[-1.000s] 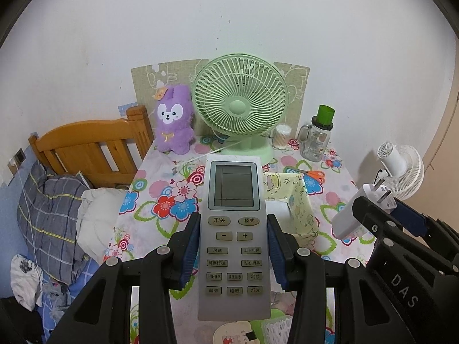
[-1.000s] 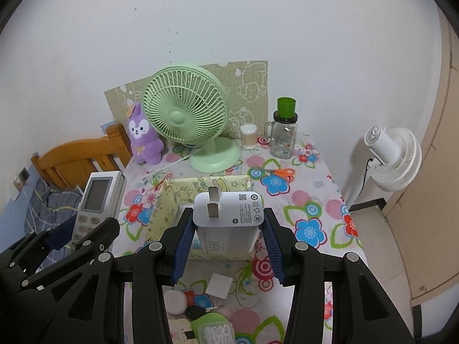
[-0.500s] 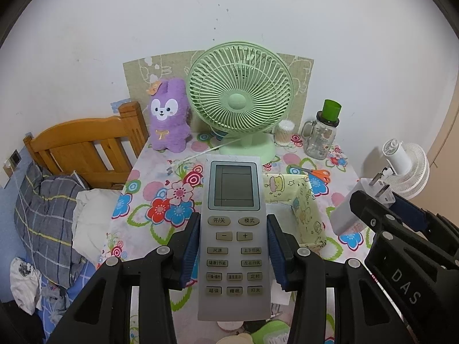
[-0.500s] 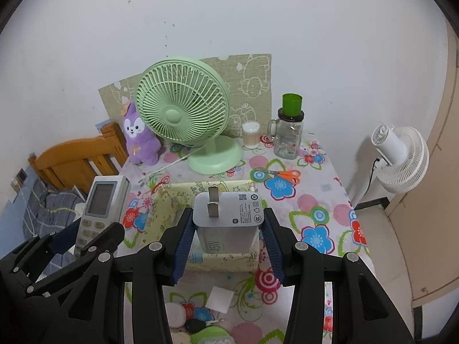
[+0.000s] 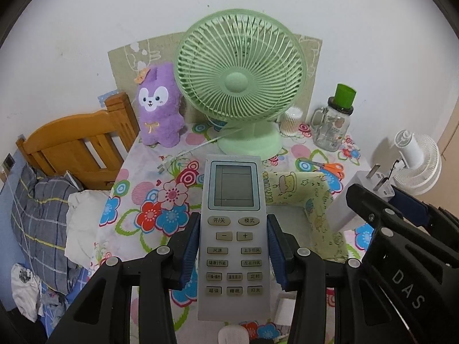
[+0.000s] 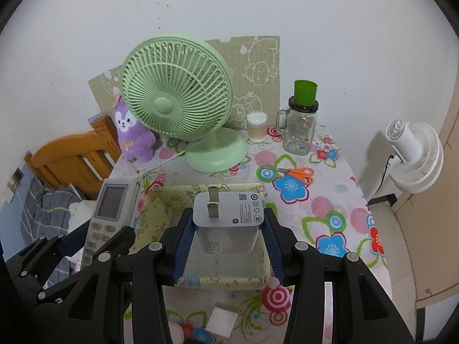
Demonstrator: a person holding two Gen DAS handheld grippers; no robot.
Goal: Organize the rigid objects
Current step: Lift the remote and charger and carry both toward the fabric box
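Observation:
My left gripper (image 5: 233, 246) is shut on a grey air-conditioner remote (image 5: 233, 229), its screen end pointing away over the flowered table (image 5: 137, 200). My right gripper (image 6: 226, 238) is shut on a white charger plug (image 6: 228, 223), prongs up, hanging over the open yellow fabric box (image 6: 229, 281). In the left wrist view that box (image 5: 315, 200) lies right of the remote, and the right gripper with the charger (image 5: 352, 197) shows at the right edge. In the right wrist view the remote (image 6: 110, 215) and the left gripper's fingers (image 6: 109, 246) sit at the box's left side.
At the back of the table stand a green fan (image 5: 241, 86), a purple plush rabbit (image 5: 159, 109), a cotton-swab jar (image 6: 256, 127) and a glass mug jar with a green cup (image 6: 301, 123). Orange scissors (image 6: 298, 173) lie nearby. Left is a wooden bed frame (image 5: 77, 143); right, a white fan (image 6: 413, 154).
Both grippers have moved forward and down toward the table with their loads; the fan and the box look larger and closer. Both grips are unchanged.

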